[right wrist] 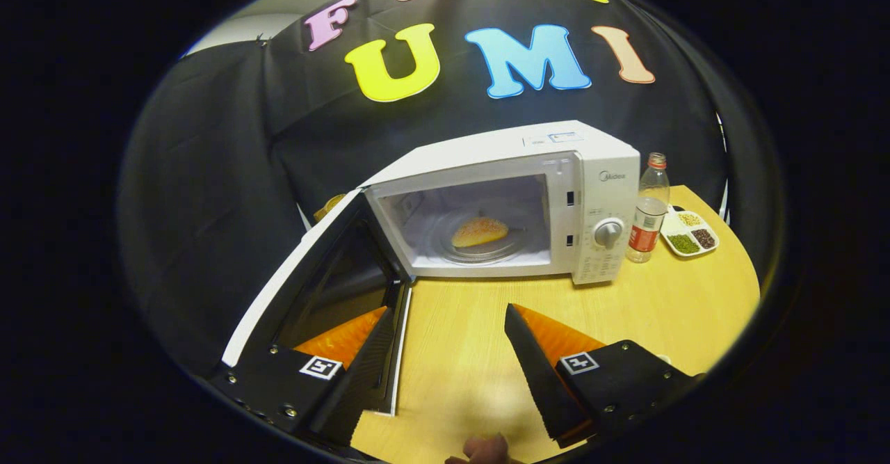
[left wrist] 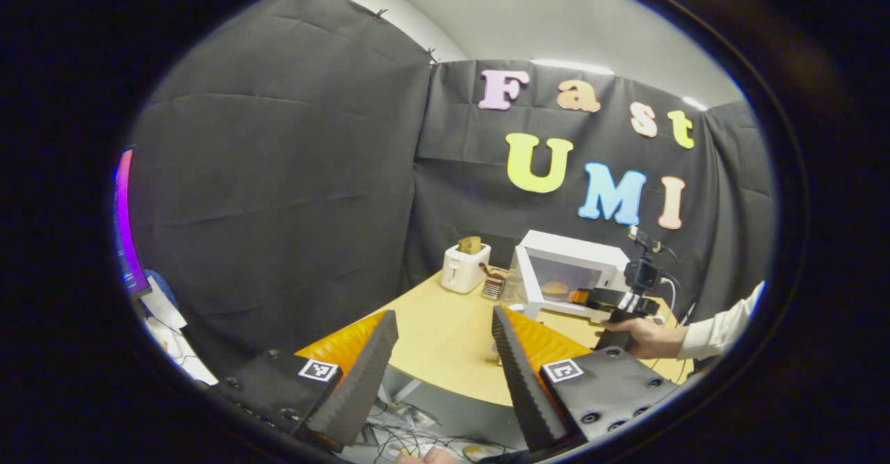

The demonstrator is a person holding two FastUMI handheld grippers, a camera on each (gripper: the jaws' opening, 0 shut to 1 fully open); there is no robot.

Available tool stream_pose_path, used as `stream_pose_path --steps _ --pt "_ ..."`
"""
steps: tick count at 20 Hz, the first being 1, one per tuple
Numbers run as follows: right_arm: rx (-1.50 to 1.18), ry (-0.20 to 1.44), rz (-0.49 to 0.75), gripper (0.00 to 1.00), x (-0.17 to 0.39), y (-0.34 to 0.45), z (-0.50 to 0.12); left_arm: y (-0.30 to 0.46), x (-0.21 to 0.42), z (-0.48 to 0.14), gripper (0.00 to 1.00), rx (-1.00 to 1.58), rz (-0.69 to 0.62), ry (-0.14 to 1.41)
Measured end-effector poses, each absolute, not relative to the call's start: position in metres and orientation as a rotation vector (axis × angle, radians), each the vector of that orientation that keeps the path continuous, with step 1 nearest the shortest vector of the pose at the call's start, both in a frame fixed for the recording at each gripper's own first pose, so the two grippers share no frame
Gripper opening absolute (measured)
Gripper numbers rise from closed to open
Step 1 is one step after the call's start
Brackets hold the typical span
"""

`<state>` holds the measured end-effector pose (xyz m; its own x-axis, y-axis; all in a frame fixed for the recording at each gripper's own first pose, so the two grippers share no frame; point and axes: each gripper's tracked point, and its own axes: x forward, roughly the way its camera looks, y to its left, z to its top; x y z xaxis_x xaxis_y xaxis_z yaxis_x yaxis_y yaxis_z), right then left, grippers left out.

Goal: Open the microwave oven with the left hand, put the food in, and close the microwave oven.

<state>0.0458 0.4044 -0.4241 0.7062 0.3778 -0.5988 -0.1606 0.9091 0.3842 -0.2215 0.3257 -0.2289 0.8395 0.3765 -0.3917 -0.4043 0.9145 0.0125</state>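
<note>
Both my tools gape with nothing between them: left tool (left wrist: 445,353), right tool (right wrist: 452,342). White boxy microwave (right wrist: 528,165) at the wooden tabletop's (right wrist: 667,304) back edge, door (right wrist: 327,276) swung open, seeded bun (right wrist: 480,231) on its glass turntable inside. I can't make out the logo.

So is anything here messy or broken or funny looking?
Nothing looks spilled or broken. The white microwave oven has its door swung wide open, with the round sesame bun sitting on the glass turntable inside. That fits the job: the door is just not closed yet. Both hand-held grippers are open and empty.
</note>
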Motion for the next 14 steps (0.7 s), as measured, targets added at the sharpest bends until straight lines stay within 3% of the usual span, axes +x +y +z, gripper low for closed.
stream_pose_path --steps 14 --pt "0.222 0.650 0.593 0.98 -0.058 0.309 -0.325 0.297 -0.181 -0.202 0.87 -0.012 0.435 0.346"
